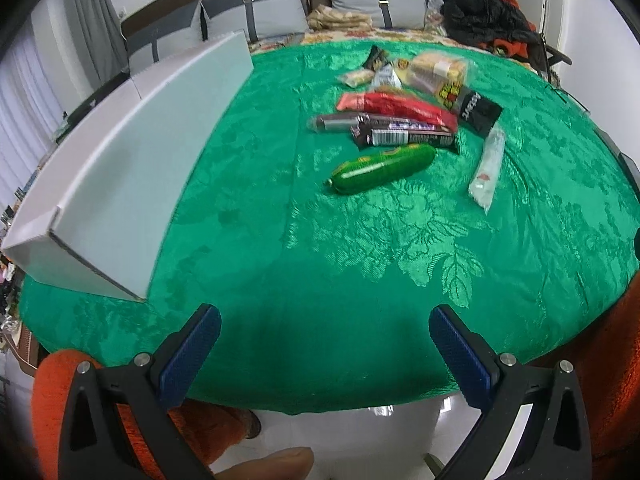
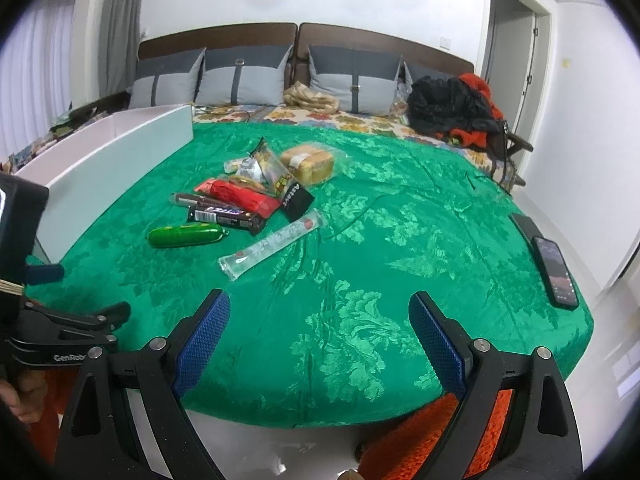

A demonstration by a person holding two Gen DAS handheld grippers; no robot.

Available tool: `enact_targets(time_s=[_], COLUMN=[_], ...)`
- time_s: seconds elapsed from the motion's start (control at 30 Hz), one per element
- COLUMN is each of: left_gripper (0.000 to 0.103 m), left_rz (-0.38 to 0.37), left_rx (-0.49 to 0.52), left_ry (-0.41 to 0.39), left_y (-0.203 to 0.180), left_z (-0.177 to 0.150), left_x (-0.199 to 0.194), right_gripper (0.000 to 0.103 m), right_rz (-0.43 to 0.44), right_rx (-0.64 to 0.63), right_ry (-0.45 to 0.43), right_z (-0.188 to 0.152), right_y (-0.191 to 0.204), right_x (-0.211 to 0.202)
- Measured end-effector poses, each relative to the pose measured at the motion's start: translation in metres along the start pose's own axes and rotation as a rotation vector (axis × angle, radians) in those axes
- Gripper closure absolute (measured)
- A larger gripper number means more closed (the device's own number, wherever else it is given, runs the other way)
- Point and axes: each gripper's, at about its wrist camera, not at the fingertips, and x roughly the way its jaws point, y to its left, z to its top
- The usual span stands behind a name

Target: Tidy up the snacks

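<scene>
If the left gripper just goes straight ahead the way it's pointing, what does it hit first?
Probably the green sausage-shaped pack. The left gripper is open over bare green cloth, and that pack lies nearest ahead, slightly right of centre. Depth is hard to judge.

The near edge of the frame is cutting off my left claw [image 1: 324, 344] and my right claw [image 2: 320, 328] below their arms. The white box [image 1: 132, 168] is hiding its interior behind its near wall. The red packet [image 1: 396, 106] is covering the wrappers behind it, and their print is blurring. The phone [image 2: 554, 272] screen is showing content too small to read.
</scene>
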Motion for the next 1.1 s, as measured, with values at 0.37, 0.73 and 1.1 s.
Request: enact_targets(time_s=[0.37,0.73,1.1], left_gripper=[0.0,0.0,0.0], left_rz=[-0.057,-0.08,-0.099], left_rx=[-0.064,-0.048,-0.023], left_ry=[0.096,0.057,0.042], left_y=[0.002,0.008,0.011], left_z=[0.018,0.005,0.0], left_x=[0.038,0.033,0.029], right_gripper=[0.01,0.01,0.01], right_rz=[0.035,0.132,0.165], right_rx=[0.067,0.083,0.099], right_ry=[0.087,0.055,0.072], right_z=[-0.007,-0.007,-0.013], right_y=[-0.014,-0.01,-0.01], right_x=[0.018,0.023,0.041])
